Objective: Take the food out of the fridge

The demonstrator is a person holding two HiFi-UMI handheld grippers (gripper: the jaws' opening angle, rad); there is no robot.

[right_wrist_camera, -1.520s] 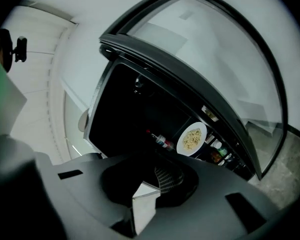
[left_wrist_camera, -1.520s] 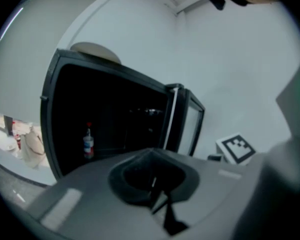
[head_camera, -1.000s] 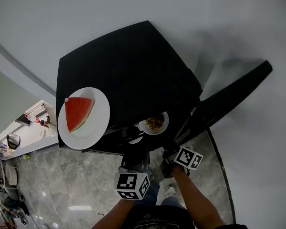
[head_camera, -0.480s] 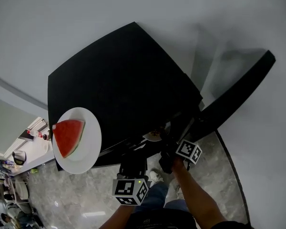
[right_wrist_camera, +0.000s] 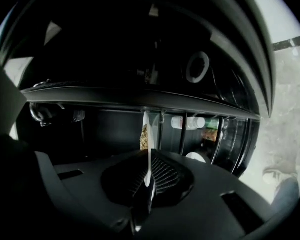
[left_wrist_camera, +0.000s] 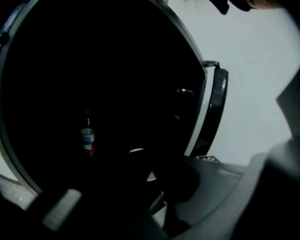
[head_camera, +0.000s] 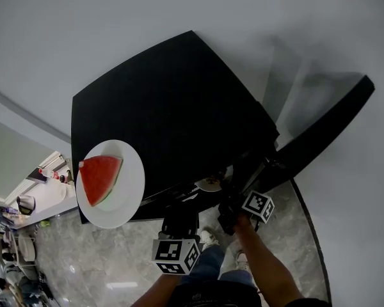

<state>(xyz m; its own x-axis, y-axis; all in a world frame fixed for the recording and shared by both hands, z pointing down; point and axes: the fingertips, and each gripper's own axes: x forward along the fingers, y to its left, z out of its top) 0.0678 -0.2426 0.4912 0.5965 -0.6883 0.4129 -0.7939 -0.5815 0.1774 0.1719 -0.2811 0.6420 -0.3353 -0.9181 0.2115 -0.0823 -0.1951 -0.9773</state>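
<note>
A black fridge [head_camera: 179,107] stands with its door [head_camera: 320,130] swung open to the right. A white plate of brownish food [head_camera: 211,184] sits at the shelf's front, just under the fridge's top edge. My right gripper [head_camera: 228,202] is at that plate. In the right gripper view the plate [right_wrist_camera: 146,129] shows edge-on, and the closing jaws of the right gripper [right_wrist_camera: 149,176] have its rim between their pads. My left gripper [head_camera: 179,217] hangs lower, in front of the opening. Its jaws are too dark to read.
A white plate [head_camera: 129,200] with a watermelon wedge [head_camera: 101,178] rests on the fridge top's near left corner. Inside are a small bottle [left_wrist_camera: 87,139], bottles in the door rack [right_wrist_camera: 187,122] and another white plate [right_wrist_camera: 195,157]. Marble floor lies below.
My right gripper has rolled and its jaws have come together on the food plate's rim. The left gripper has dropped slightly. The head view has tilted, so less of the food plate shows.
</note>
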